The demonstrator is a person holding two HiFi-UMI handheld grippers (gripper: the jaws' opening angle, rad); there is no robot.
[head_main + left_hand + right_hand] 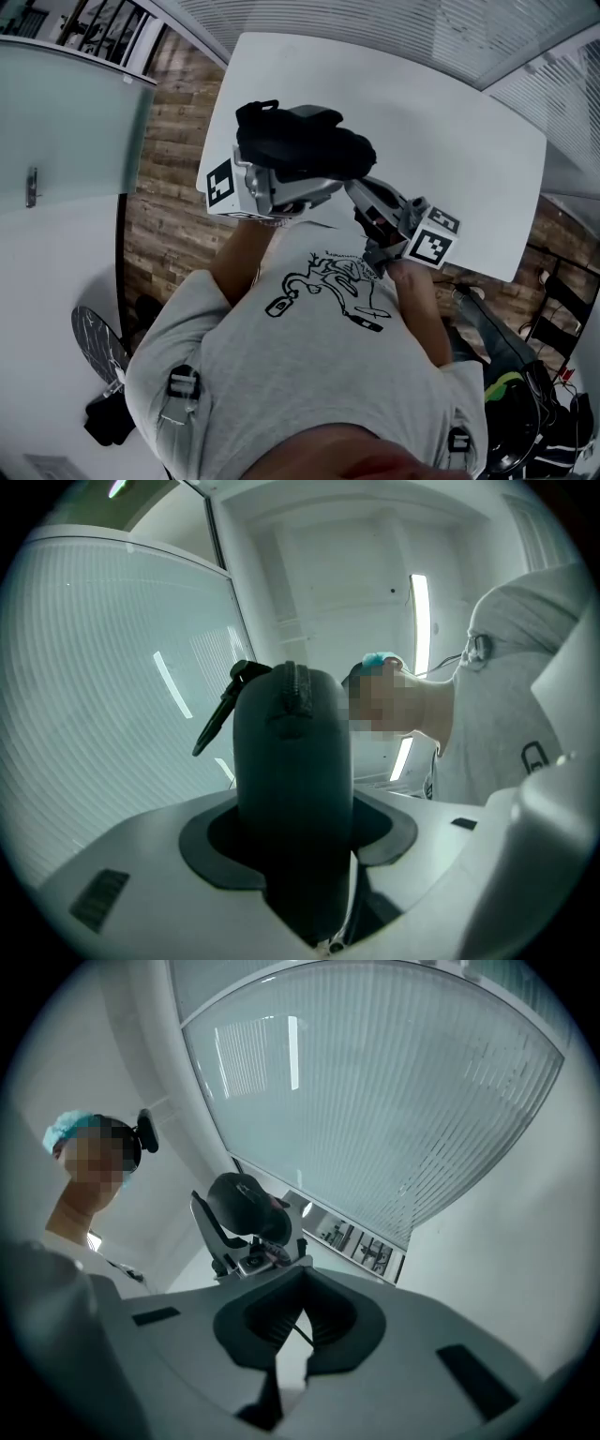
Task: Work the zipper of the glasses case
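The dark, rounded, soft-shelled glasses case (291, 752) sat clamped between the wide-set jaws of the left gripper (295, 855), above the white table (450, 131). The right gripper (298, 1326), pressed together and empty, was apart from the case. Recommended: reopen it, then pinch the black tab (217, 716), probably the zipper pull, squarely.

Matt, seemingly fabric glasses case (291, 761)
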